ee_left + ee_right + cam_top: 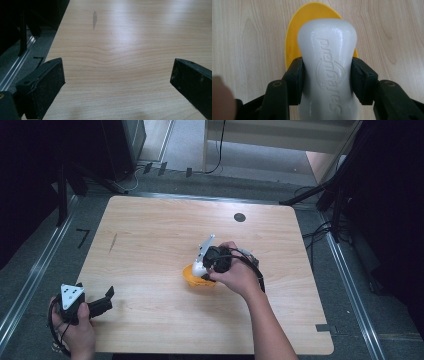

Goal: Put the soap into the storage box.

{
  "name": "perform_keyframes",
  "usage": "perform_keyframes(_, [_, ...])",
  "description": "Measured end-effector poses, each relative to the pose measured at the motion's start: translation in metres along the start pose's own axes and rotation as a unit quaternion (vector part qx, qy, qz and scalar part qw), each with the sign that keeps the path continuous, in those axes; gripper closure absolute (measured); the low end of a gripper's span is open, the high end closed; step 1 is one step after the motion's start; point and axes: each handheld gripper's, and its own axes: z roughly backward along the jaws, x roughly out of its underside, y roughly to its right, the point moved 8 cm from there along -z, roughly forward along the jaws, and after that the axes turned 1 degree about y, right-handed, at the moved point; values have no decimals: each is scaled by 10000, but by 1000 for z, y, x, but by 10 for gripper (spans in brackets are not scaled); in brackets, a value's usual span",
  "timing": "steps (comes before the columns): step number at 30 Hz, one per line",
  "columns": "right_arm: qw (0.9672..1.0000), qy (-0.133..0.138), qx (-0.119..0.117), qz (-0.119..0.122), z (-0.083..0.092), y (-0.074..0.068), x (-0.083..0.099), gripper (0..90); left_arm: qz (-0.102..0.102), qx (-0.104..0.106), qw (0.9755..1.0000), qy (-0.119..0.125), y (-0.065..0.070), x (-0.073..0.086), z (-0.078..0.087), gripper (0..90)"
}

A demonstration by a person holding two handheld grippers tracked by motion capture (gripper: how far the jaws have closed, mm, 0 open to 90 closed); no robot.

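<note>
A white bar of soap (327, 75) with raised lettering sits between the two black jaws of my right gripper (327, 77), which is shut on its narrow waist. Under the soap lies a yellow soap dish (293, 42), whose rim shows past the bar's far end. In the high view the right gripper (202, 267) points down over the yellow dish (192, 280) near the table's middle, with the white soap (198, 268) at its tip. My left gripper (107, 299) rests at the table's near left corner. In its own view the left gripper (117, 77) stands open over bare wood.
The light wooden table (150, 235) has a black round spot (239, 217) at the back and a grey smear (94, 18) at the left. Metal rails and dark stands flank the table. Cables lie on the floor behind it.
</note>
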Motion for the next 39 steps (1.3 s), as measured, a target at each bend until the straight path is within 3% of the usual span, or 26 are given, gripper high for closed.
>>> perform_keyframes(12, [9999, -2, -101, 104, -6, 0, -5, 500, 29, 4, 10000, 16, 0, 0, 0, 0])
perform_keyframes(39, [9997, -99, -196, 89, -16, 1, -3, 500, 71, 26, 10000, -6, -1, 0, 0, 0])
